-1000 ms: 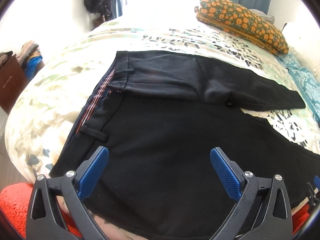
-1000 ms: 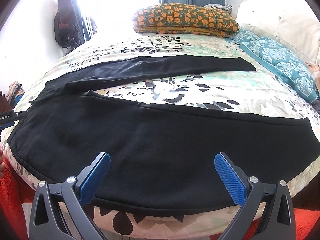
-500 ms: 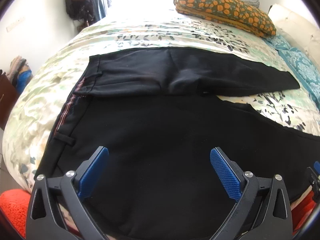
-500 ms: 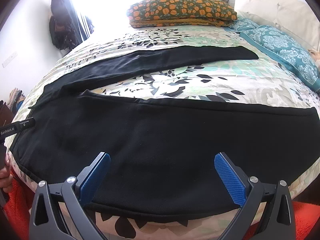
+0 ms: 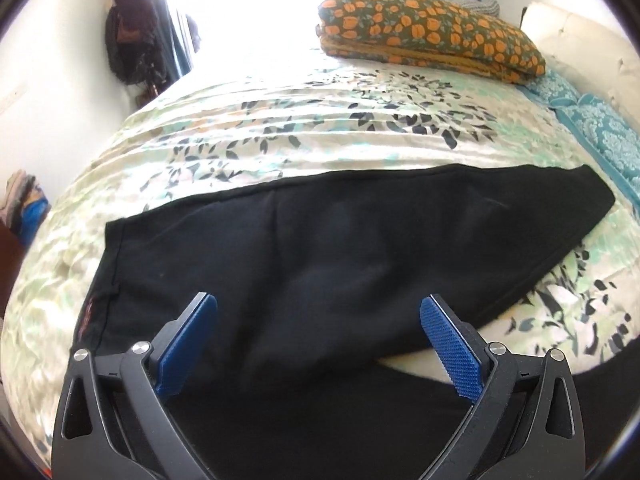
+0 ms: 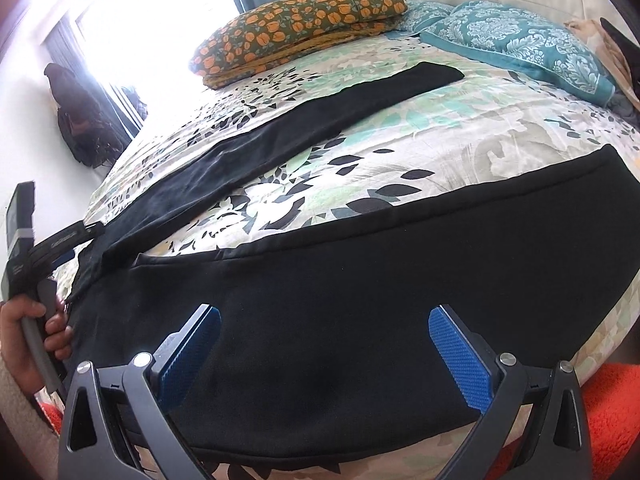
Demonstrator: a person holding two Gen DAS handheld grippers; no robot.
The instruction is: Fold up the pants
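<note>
Lying on bed: black pants [image 5: 320, 248] spread flat on a leaf-printed bedspread [image 5: 280, 128], dark and smooth, with only faint creases.
Waistband: at the left end of the pants in the left wrist view, its edge straight, a thin reddish line showing low on it.
Legs: in the right wrist view, one leg [image 6: 304, 124] runs slantwise up the bed toward the pillows, and the other [image 6: 360, 280] lies across the near edge; patterned bedspread shows between them.
Left gripper [image 5: 318, 344]: fingers wide apart, blue pads [image 5: 188, 344] poised above the black cloth with nothing between them; whether they touch the cloth cannot be told.
Hand [image 6: 28, 344]: seen at the left edge of the right wrist view, wrapped round the left gripper's handle beside the waist end of the pants.
Right gripper [image 6: 324, 356]: fingers wide apart, holding nothing, over the near leg.
Orange-flowered pillow [image 6: 296, 32]: at the far end of the bed.
Teal pillow [image 6: 516, 40]: to its right.
</note>
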